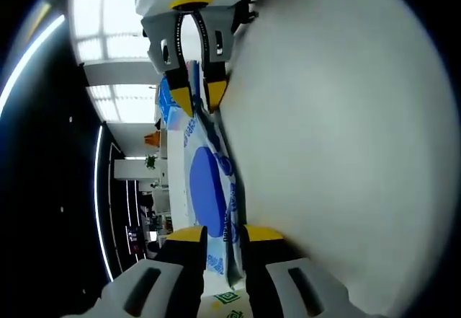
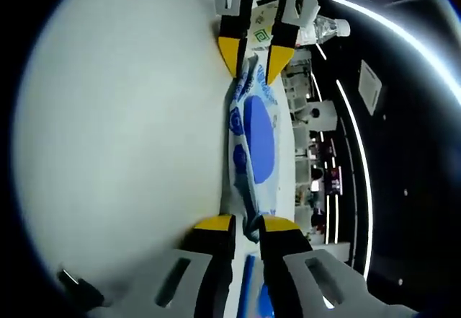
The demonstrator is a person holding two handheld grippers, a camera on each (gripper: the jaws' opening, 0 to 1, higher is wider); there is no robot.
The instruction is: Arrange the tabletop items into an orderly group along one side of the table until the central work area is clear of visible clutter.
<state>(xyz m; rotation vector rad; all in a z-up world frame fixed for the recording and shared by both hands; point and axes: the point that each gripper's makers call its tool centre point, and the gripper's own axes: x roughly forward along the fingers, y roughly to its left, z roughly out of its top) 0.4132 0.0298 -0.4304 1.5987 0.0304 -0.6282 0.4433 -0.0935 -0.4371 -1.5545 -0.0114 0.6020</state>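
A white packet (image 1: 209, 188) printed with a large solid blue oval and smaller blue markings is being shown against a plain white counter (image 1: 338, 138). The same blue-on-white pattern is being seen on the packet (image 2: 256, 141) in the right gripper view, over the white counter (image 2: 122, 130). Yellow tips on black-edged pale grey fingers (image 1: 189, 240) are being displayed, and likewise on the fingers (image 2: 215, 226) there. A green-and-white patterned label (image 2: 261, 35) is being glimpsed.

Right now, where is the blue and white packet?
The blue and white packet is stretched between the two grippers, one end in the left gripper, the other in the right gripper, at the white table edge.
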